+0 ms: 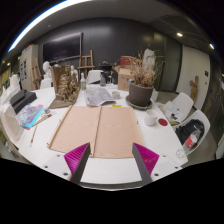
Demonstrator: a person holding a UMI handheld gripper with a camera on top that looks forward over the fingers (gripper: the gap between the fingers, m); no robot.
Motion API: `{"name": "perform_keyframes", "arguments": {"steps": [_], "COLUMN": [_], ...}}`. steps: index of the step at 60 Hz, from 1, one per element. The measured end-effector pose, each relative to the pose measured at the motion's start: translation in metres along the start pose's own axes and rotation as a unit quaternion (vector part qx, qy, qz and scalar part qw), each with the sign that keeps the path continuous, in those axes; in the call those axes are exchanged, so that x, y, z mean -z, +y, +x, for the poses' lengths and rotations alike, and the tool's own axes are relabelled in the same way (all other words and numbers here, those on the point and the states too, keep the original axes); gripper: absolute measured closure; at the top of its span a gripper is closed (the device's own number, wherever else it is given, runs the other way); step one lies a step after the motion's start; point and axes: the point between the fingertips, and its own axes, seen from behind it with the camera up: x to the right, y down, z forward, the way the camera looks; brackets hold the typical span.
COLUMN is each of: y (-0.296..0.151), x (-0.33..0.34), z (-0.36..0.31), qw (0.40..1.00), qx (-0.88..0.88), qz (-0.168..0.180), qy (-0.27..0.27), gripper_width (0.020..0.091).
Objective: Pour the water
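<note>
Jaws stand apart, nothing between them, above the white desk edge w/ brown board just ahead. No bottle or jug clearly identifiable; small cup-like item sits beside potted plant. Risk: clutter around it — a wide approach could knock pot or nearby papers, spilling.

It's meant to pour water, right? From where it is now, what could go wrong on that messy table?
The hand-held gripper is open and holds nothing, above a white table.

1. The brown boards lie just ahead of the fingers; spilled water would probably soak them.
2. The potted plant stands beyond the boards among clutter, so reaching past it might knock something over.
3. I cannot pick out a water container, so a wrong grasp seems possible.
</note>
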Motion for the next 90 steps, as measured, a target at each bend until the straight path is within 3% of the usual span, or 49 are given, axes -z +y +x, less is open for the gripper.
{"name": "perform_keyframes", "arguments": {"steps": [7,32,46,56,69,75,80,90], "y": [0.007,0.093,0.132,0.125,0.108,0.105,0.104,0.102], "x": [-0.003,-0.015,-0.035,-0.069,-0.129,-0.149,-0.159,-0.162], "z": [0.023,0.256,0.369,0.408,0.431,0.435,0.442,0.442], "qw": [1.000,0.997,0.995,0.995,0.994,0.993,0.991,0.989], "qx": [-0.016,-0.027,-0.023,-0.028,-0.038,-0.043,-0.042,-0.041], "qz": [-0.004,-0.026,0.012,0.054,0.075,0.082,0.088,0.095], "qy": [0.018,0.067,0.096,0.083,0.071,0.073,0.089,0.102], "gripper_width": [0.0250,0.0251,0.0248,0.0246,0.0297,0.0408,0.0611,0.0787]}}
